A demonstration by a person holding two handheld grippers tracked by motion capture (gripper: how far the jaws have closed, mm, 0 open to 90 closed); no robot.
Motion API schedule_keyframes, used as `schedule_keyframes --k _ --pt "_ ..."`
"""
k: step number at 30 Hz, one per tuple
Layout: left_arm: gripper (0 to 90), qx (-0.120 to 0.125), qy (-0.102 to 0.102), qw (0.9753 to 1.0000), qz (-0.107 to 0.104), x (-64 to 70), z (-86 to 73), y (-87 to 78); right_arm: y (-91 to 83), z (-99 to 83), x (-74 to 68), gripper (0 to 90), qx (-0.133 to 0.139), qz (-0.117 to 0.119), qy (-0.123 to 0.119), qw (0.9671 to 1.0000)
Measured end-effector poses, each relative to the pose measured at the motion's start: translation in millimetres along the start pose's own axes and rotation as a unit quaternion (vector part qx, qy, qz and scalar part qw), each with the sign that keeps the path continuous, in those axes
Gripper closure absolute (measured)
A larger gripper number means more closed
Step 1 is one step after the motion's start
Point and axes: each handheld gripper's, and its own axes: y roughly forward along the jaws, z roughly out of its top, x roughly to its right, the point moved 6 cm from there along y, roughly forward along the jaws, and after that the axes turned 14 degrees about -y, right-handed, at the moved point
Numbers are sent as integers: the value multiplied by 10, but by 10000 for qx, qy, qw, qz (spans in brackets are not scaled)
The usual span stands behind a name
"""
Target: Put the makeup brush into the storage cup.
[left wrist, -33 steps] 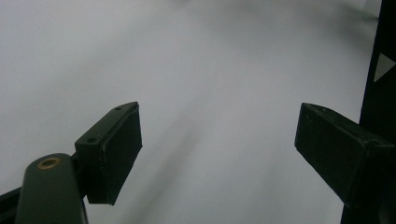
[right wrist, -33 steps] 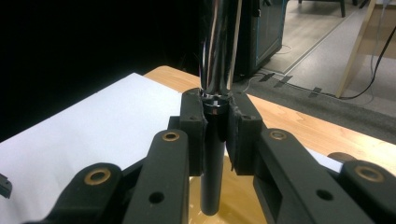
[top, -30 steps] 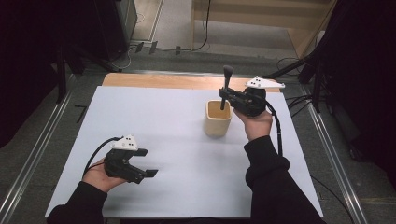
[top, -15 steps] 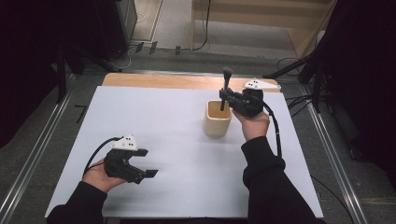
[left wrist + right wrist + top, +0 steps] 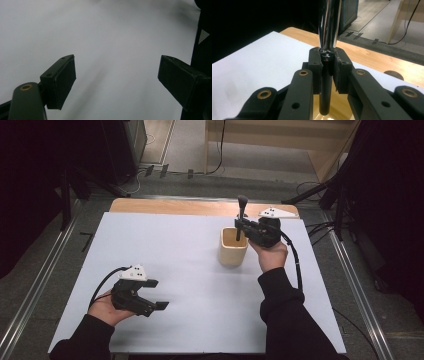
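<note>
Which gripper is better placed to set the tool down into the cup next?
Right. The right gripper is shut on the tool, holding it upright with its lower end just inside the cup. The left gripper hangs open over the bare white table, well apart from the cup.

White table sheet (image 5: 180,250), wooden table edge (image 5: 165,207) at the far side; metal rails (image 5: 30,305), grey floor (image 5: 190,145), black cables (image 5: 220,150)

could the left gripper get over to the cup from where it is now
Probably yes. The left gripper sits open low on the white table, and nothing lies between it and the cup. But the right gripper holds a tool upright in the cup, crowding its top.
</note>
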Motion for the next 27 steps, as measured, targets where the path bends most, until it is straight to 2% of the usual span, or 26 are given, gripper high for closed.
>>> schedule_keyframes --k 3,5,11,27 --pt "156 2 2 10000 2 0 0 0 22 -31 -4 792 -30 -1 7 10000" --pt "156 1 1 10000 -4 3 -1 1 29 -54 -9 791 56 -42 20 10000" --pt "156 0 4 10000 -6 3 -1 3 57 -150 -3 791 -37 -49 113 9999" --pt "155 8 8 10000 -10 9 1 1 128 -228 -57 791 -68 -67 96 9999"
